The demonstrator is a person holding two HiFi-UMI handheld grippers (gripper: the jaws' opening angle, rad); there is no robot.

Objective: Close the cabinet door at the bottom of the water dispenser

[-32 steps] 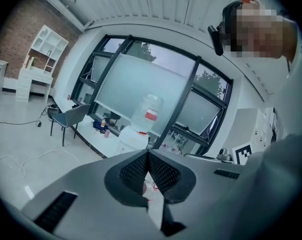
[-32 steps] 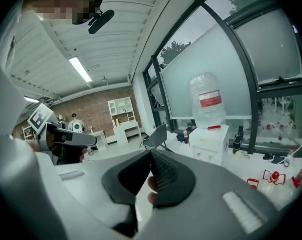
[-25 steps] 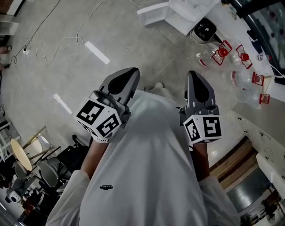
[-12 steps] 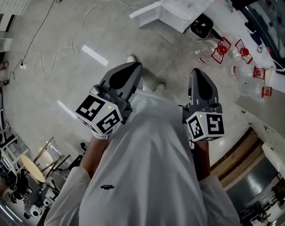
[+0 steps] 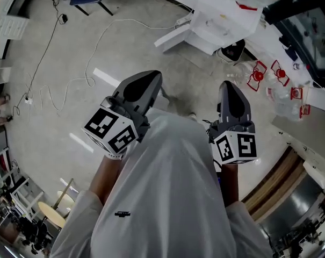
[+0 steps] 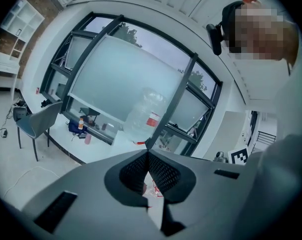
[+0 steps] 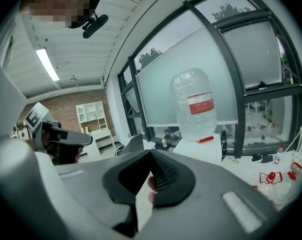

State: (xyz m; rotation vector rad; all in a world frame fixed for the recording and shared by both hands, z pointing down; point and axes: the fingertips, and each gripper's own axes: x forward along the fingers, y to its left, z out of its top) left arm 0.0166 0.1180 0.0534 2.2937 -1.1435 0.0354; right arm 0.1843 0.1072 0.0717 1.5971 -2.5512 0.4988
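Near the chest of a person in white, two grippers, the left gripper (image 5: 150, 80) and the right gripper (image 5: 230, 87), each have their fingers pressed together on nothing. Ahead, at the floor's far edge by the window, the one water dispenser (image 5: 222, 12) carries one bottle (image 7: 193, 101), and its single cabinet door (image 5: 173, 35) stands open. This looks like the approach. The next move calls for closing in, stooping and pushing the door's outer face. At least three red-capped empty jugs (image 5: 257, 75) lie beside.

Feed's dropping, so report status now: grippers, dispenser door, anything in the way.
Left gripper and right gripper: jaws shut, both empty. Water dispenser ahead, its bottom door standing open, untouched. Empty bottles on the floor at right.
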